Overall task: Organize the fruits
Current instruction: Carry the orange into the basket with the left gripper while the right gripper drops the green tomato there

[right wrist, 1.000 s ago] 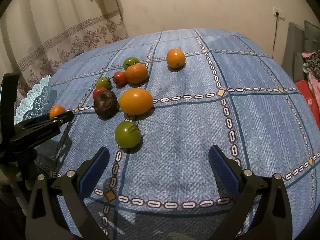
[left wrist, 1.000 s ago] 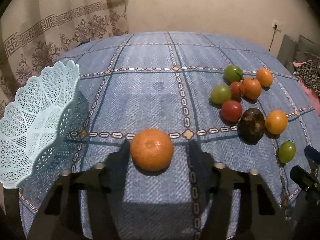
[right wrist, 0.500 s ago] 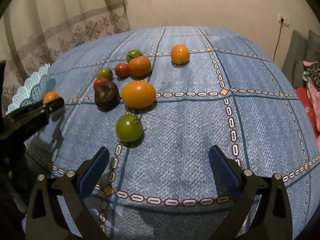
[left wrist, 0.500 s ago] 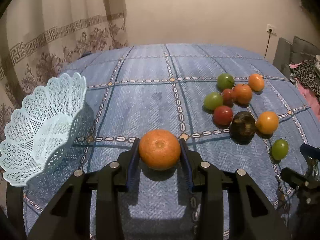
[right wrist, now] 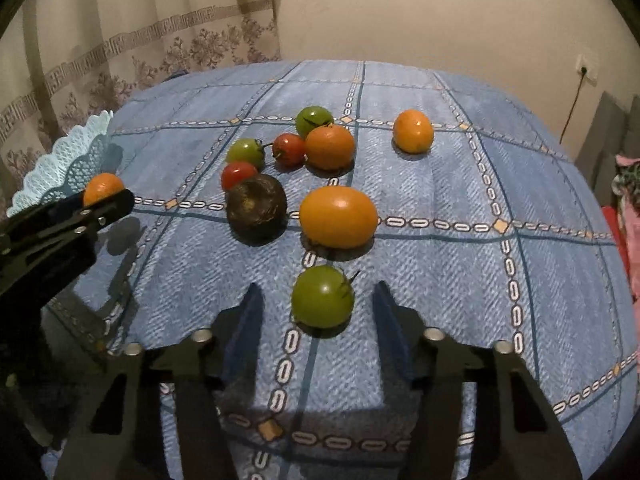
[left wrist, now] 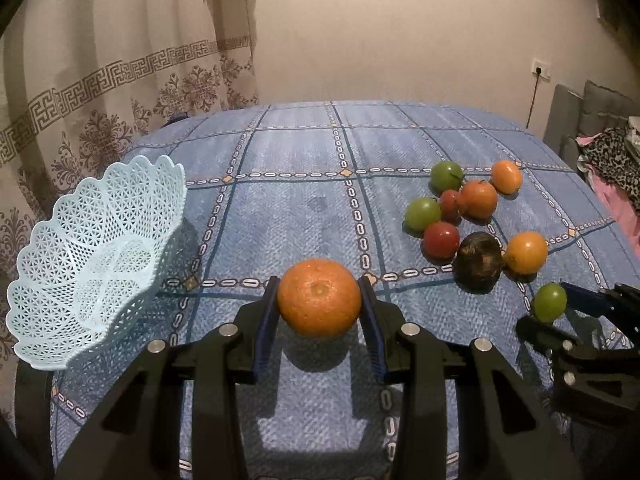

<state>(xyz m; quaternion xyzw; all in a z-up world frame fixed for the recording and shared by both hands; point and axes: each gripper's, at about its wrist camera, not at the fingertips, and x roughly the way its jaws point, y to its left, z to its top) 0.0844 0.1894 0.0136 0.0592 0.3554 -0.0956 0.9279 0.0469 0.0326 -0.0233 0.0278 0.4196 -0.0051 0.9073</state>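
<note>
Left gripper [left wrist: 319,308] is clamped on an orange [left wrist: 319,297], both pads touching its sides; it looks lifted just off the blue tablecloth [left wrist: 288,208], though the view makes that hard to confirm. Right gripper [right wrist: 318,316] has its jaws apart on either side of a green tomato [right wrist: 322,296], not touching it.

Step in hand, I judge: first fruit picked, none yet in the basket [left wrist: 48,320]. Next move calls for carrying the orange left, over the scalloped rim, and letting go inside; the right needs to close on the tomato.

Count, near to far: one held orange, three more oranges on the cloth, three green tomatoes, two red tomatoes, one dark fruit [right wrist: 256,208], one basket at the far left.
</note>
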